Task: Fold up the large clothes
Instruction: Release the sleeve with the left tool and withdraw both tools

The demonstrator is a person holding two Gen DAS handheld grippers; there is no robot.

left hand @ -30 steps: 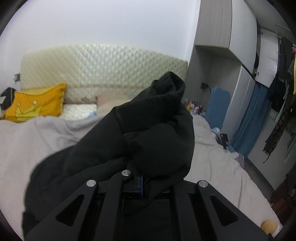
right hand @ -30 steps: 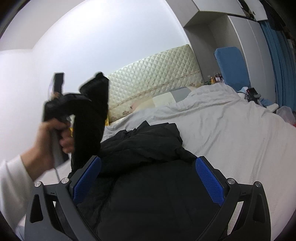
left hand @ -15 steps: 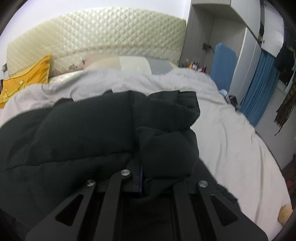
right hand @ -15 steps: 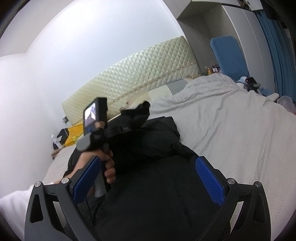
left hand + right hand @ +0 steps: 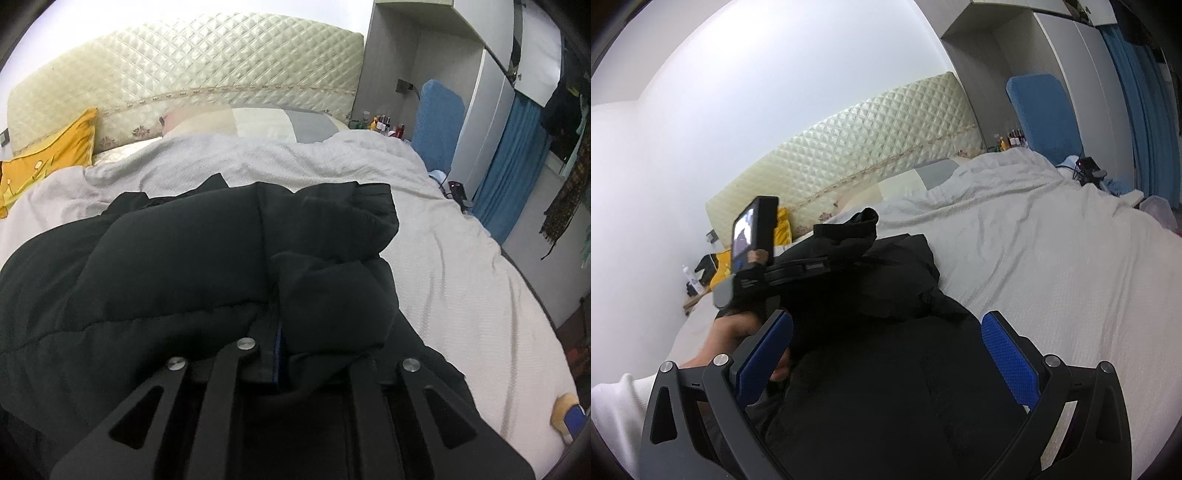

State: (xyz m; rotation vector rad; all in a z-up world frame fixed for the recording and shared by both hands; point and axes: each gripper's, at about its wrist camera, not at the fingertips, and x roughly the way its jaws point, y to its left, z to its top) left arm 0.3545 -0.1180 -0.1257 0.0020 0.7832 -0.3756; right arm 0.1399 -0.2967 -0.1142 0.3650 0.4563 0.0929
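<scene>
Nearest the right wrist camera, the right gripper (image 5: 886,354) stands with its jaws wide apart, the two blue, finely dimpled pads (image 5: 1008,358) bare and holding nothing, poised above the smooth black body of the jacket (image 5: 886,398). In the left wrist view the left gripper (image 5: 275,354) has its black fingers pinched together on a thick fold of the same jacket (image 5: 177,266), only a thin strip of blue pad showing where the cloth bunches between them. The jacket is a puffy, matte black quilted garment with stitched seams, lying in soft mounds on the bed, one part doubled over the rest and a rumpled end rising above the left gripper's frame in the right wrist view. The person's left hand (image 5: 735,328), in a white sleeve, grips the handle there. Under the jacket spreads a pale grey, lightly textured bedcover (image 5: 461,266), creased in long wrinkles. Farther back lie what seems a patchwork pillow (image 5: 258,122), a yellow cushion (image 5: 48,155), then the cream diamond-quilted headboard (image 5: 184,74).
</scene>
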